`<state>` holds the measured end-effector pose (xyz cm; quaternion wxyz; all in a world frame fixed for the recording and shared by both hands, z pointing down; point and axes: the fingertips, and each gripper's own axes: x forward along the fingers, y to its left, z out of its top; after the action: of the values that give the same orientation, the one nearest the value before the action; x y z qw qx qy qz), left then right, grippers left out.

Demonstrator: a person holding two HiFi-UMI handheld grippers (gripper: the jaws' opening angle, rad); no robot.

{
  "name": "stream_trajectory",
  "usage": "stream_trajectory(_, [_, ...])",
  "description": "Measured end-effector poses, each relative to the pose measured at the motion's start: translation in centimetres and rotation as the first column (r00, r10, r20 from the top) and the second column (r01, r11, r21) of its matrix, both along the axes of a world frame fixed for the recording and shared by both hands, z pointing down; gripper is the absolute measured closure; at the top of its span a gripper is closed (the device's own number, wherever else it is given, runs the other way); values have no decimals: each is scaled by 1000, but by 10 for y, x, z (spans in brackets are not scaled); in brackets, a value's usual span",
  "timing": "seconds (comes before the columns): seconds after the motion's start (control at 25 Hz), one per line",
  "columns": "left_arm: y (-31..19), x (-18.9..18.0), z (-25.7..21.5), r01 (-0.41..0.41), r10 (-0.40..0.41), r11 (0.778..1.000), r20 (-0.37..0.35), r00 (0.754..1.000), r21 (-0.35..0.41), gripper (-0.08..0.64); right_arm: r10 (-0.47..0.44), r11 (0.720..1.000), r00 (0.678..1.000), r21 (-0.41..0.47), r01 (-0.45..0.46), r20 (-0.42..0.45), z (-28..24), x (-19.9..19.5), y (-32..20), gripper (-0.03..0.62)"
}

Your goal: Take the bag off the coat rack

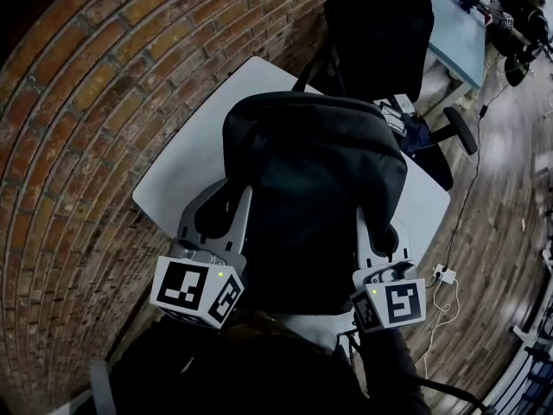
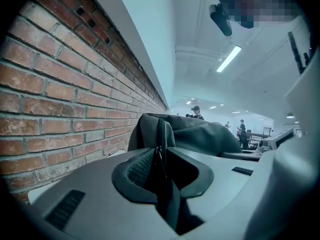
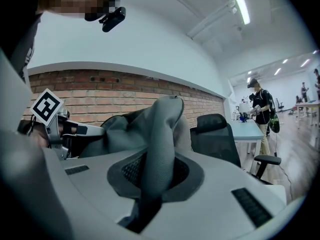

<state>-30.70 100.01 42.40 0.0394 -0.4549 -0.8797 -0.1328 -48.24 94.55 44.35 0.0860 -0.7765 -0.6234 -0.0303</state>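
A black backpack (image 1: 315, 188) hangs between both grippers over a white table (image 1: 186, 167). My left gripper (image 1: 223, 201) is shut on the bag's left side. In the left gripper view, the jaws (image 2: 162, 171) pinch a zippered fold of the bag (image 2: 200, 136). My right gripper (image 1: 380, 229) is shut on the bag's right side. The right gripper view shows its jaws (image 3: 155, 176) clamped on a padded grey strap (image 3: 162, 129). No coat rack shows in any view.
A brick wall (image 1: 86, 128) runs close along the left. A black office chair (image 1: 380, 33) stands behind the table, with a light blue desk (image 1: 458, 33) beyond. Cables and a power strip (image 1: 443, 275) lie on the wood floor. A person (image 3: 260, 109) stands far off.
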Motion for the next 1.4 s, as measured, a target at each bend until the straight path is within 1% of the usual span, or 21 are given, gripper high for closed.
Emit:
stream_trajectory(0.12, [14, -1, 4, -8, 8, 1000, 3, 1000, -1, 482, 5, 1000, 1000, 12, -6, 13, 7, -1, 14, 555])
stream_trajectory(0.28, [22, -6, 17, -28, 28, 999, -8, 1000, 40, 482, 31, 998, 1000, 51, -31, 4, 19, -4, 19, 555])
stream_trajectory(0.64, [46, -13, 38, -47, 47, 995, -8, 999, 92, 482, 67, 993, 998, 99, -67, 3, 40, -12, 42, 554])
stream_trajectory(0.92, [65, -18, 56, -56, 58, 988, -8, 998, 143, 482, 73, 986, 997, 148, -72, 2, 60, -16, 59, 552])
stream_trajectory(1.12, [81, -20, 69, -43, 47, 983, -23, 999, 179, 480, 96, 978, 995, 188, -90, -20, 75, -19, 72, 552])
stream_trajectory(1.4, [96, -19, 85, -18, 29, 981, -53, 998, 194, 474, 104, 967, 994, 234, -96, -22, 92, -21, 83, 552])
